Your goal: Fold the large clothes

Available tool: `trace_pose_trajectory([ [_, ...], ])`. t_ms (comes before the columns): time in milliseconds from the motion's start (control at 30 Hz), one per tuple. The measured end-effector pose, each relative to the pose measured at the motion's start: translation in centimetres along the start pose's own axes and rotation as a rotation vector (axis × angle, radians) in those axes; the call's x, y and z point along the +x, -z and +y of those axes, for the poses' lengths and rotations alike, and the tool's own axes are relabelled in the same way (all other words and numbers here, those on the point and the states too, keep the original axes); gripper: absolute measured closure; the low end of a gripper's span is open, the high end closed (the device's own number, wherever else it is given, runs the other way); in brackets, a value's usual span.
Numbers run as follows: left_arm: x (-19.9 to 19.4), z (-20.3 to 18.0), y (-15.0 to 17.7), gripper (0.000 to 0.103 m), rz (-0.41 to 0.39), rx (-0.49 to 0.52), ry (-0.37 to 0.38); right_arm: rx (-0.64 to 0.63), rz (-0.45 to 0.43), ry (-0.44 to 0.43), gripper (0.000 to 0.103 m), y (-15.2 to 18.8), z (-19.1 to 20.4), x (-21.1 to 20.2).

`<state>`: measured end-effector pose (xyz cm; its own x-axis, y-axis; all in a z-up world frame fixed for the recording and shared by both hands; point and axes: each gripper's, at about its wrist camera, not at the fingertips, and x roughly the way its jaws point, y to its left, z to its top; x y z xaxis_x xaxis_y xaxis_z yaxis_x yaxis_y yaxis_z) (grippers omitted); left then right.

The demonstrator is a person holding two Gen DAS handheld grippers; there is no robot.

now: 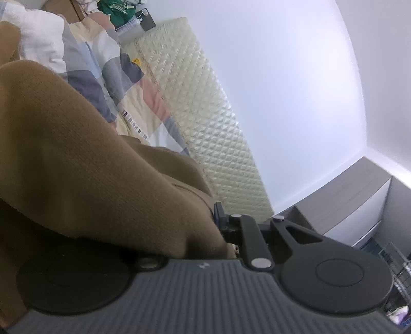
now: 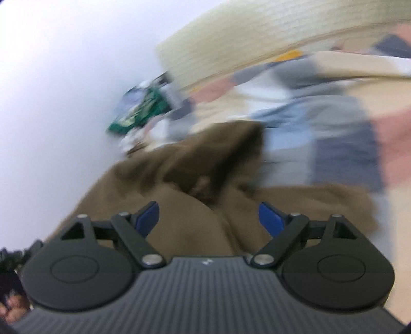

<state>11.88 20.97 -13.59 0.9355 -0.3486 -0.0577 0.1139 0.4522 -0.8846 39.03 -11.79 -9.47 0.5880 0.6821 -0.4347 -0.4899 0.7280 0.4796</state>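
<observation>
Left wrist view, tilted: left gripper (image 1: 218,218) at 6 o'clock, jaws drawn close and clamped on a fold of brown knit garment (image 1: 84,164); only one blue pad edge visible, the other buried under cloth. Brown garment spread from 9 o'clock across the frame's lower left, draped over the gripper's left-hand linkage, textured weave plainly visible. Patchwork bedcover (image 1: 120,77) at 11 o'clock, blocks of cream, grey, navy, pink and pale blue, printed lettering near its edge. White towel-like cloth (image 1: 38,33) at 10 to 11 o'clock, resting on the bedcover. Green printed garment (image 1: 117,10) at 12 o'clock, at the far end of the bed, among other laundry. Quilted cream headboard panel (image 1: 205,123) running from 12 o'clock toward centre, against a plain white wall (image 1: 282,77) at 1 to 2 o'clock. Grey-brown cabinet (image 1: 346,195) at 3 to 4 o'clock. Right wrist view, heavily motion-blurred: right gripper (image 2: 208,218) at 6 o'clock, blue-padded fingers (image 2: 269,218) spread wide, released, nothing pinched between them. Same brown garment (image 2: 179,179) lying rumpled on the bed directly beyond and beneath the open jaws, from centre down to 6 o'clock; contact with the pads not discernible. Patchwork bedcover (image 2: 334,128) at 2 to 3 o'clock. Green garment (image 2: 138,110) at 10 to 11 o'clock beside the wall. Person's fingers (image 2: 11,311) at 8 o'clock, frame corner.
</observation>
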Motion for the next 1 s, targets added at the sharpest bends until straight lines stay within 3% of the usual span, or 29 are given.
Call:
trace_pose_trajectory([
  [100, -1.4, 1.2, -0.5, 0.087, 0.005, -0.018, 0.023, 0.016, 0.09, -0.042, 0.018, -2.1, 1.4, 5.9],
  [233, -1.5, 2.2, -0.8, 0.087, -0.001, -0.015, 0.045, 0.089, 0.245, -0.041, 0.018, -2.1, 1.2, 13.5],
  [300, -1.7, 2.9, -0.9, 0.087, -0.013, -0.01, 0.053, 0.145, 0.28, -0.117, 0.018, -1.6, 0.7, 15.5],
  [333, -1.7, 3.2, -1.1, 0.087, -0.022, -0.008, 0.059, 0.156, 0.29, -0.162, 0.026, -1.4, 0.6, 16.1],
  [400, -1.3, 3.8, -1.6, 0.087, -0.035, -0.004, 0.07, 0.156, 0.298, -0.233, 0.05, -1.1, 0.9, 16.6],
  [433, -1.3, 4.0, -1.8, 0.088, -0.041, 0.001, 0.076, 0.144, 0.3, -0.233, 0.061, -0.9, 1.2, 16.5],
  [467, -1.0, 4.3, -2.1, 0.089, -0.046, 0.005, 0.077, 0.099, 0.289, -0.214, 0.073, -0.8, 2.0, 16.0],
  [533, -0.8, 4.3, -2.6, 0.089, -0.042, 0.01, 0.078, 0.026, 0.242, -0.179, 0.079, -1.1, 3.0, 14.0],
  [667, -0.6, 2.8, -2.9, 0.089, -0.015, 0.034, 0.07, 0.086, 0.026, -0.221, 0.083, -2.3, 3.2, 5.9],
  [767, -1.8, 1.4, -2.5, 0.09, 0.012, 0.036, 0.109, 0.095, -0.124, -0.331, 0.085, -3.0, 4.2, -2.4],
  [867, -3.5, -1.3, -1.7, 0.09, 0.027, 0.102, 0.119, 0.029, -0.141, -0.299, 0.085, -2.2, 6.6, -8.7],
  [933, -4.9, -2.6, -1.5, 0.09, 0.031, 0.081, 0.143, 0.035, -0.169, -0.286, 0.085, -0.9, 7.5, -12.0],
  [1000, -6.7, -4.7, -1.5, 0.09, 0.029, 0.109, 0.169, 0.073, -0.228, -0.322, 0.086, 0.7, 8.0, -15.1],
])
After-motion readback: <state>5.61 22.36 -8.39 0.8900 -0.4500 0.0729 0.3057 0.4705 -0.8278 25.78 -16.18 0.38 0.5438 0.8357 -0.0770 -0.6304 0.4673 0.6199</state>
